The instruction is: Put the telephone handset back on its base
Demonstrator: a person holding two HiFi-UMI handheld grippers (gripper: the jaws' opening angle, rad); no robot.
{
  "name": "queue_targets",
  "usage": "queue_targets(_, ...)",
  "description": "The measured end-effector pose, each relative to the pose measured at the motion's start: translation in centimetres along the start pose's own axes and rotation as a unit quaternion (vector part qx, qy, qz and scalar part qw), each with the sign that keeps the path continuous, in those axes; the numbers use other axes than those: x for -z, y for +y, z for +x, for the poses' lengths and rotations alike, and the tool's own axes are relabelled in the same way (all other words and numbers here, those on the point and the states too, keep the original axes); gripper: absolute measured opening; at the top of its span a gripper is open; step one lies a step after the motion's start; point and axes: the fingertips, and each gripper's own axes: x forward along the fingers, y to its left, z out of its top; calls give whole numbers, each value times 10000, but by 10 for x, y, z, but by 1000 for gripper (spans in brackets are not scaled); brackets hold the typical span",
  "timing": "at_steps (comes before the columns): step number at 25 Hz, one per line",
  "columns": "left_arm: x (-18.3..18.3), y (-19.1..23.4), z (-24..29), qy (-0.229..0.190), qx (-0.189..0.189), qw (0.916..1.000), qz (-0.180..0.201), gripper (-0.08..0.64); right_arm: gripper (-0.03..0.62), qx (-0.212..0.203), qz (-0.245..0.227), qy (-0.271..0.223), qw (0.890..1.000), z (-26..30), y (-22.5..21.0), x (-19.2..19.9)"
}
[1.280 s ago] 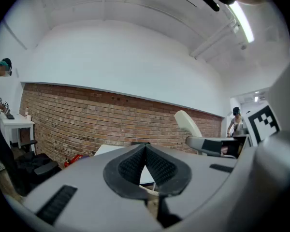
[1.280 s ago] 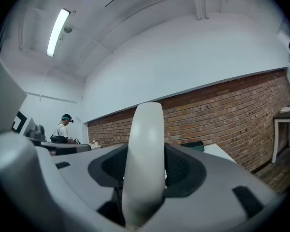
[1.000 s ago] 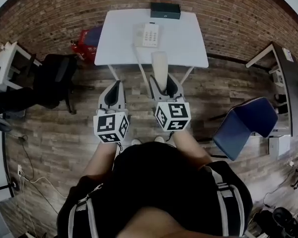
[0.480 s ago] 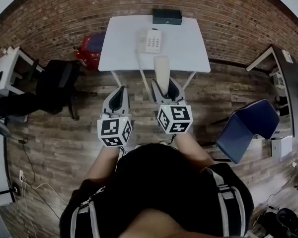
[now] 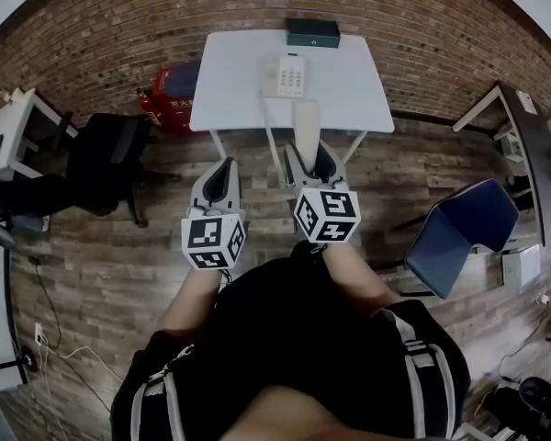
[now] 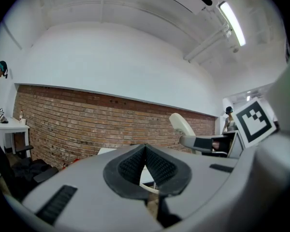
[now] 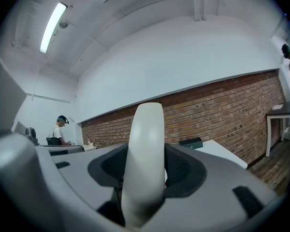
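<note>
The white rectangular surface (image 5: 230, 90) stands against the brick wall, and the person holding both tongs stands back from its near edge, out on the wood-plank floor. That gap is why nothing is being set down yet, as I read it: there is ground to cover first.

The right tongs (image 5: 309, 154) are closed on the cream plastic telephone handset (image 5: 305, 125). The jaws stand wide because the handset's body fills them, pads pressed on either side. It is gripped low, so most of its length juts forward toward the surface, which should leave the free end clear to drop into the cradle.

The left tongs (image 5: 220, 168) are empty, jaws closed tip to tip, and carried alongside the right ones. They look spare for now, perhaps kept ready to steady the base.

The white push-button telephone base (image 5: 285, 74) sits at the middle of the surface, well apart from the handset. A small dark rectangular box (image 5: 312, 32) lies behind it at the wall edge, out of the way.
</note>
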Motion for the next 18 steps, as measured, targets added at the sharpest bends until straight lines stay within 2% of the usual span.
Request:
queue_targets(10, 1, 24, 6, -52, -48, 10000, -35, -3, 202, -51, -69, -63, 9999, 23, 13, -1)
queue_targets(18, 2, 32, 45, -47, -33, 10000, 51, -3, 204, -80, 26, -98, 9999, 63, -8, -3)
